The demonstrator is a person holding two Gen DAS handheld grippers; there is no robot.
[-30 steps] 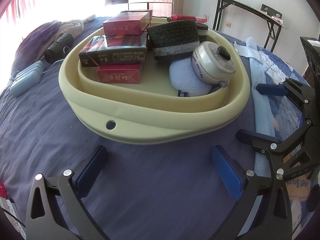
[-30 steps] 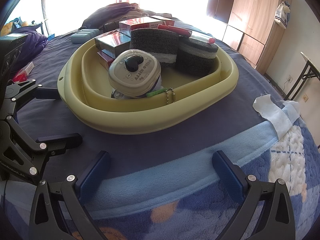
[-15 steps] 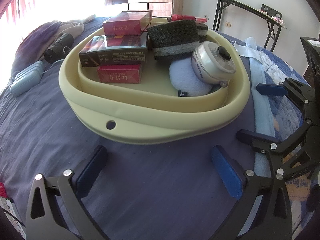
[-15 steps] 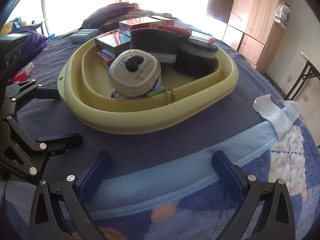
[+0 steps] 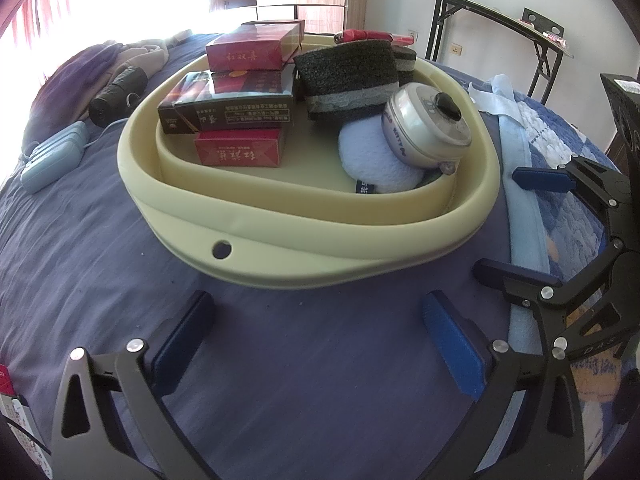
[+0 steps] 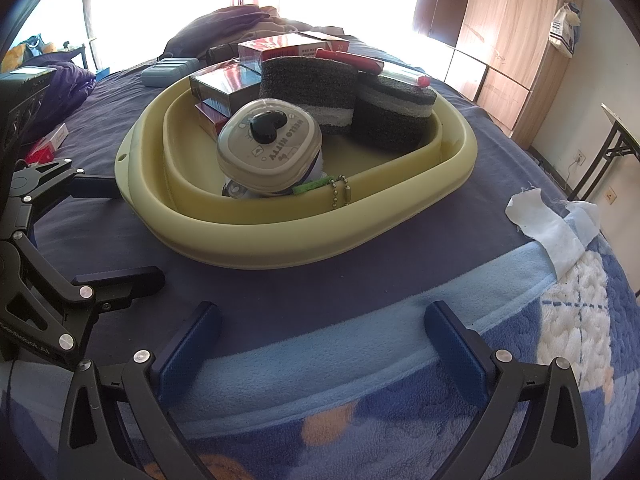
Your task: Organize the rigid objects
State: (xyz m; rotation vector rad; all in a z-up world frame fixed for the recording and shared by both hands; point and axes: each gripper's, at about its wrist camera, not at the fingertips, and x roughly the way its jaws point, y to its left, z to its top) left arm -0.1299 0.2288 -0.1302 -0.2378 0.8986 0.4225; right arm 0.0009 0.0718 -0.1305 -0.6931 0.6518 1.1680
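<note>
A purple bedsheet [image 5: 100, 264] covers the bed beyond the left jaws, and a blue patterned fleece blanket [image 6: 360, 412] lies beneath and ahead of the right jaws. A white cloth scrap [image 6: 548, 228] rests on the blanket's edge, off to the right of the right jaws. Far ahead and left of the left jaws sit a pale blue case [image 5: 54, 156] and a black rolled bundle [image 5: 116, 94], near crumpled clothing [image 5: 136, 54]. A folding bench [image 5: 496, 12] stands by the wall, far ahead and right of the left jaws. A wooden wardrobe [image 6: 516, 28] stands far ahead and right of the right jaws.
</note>
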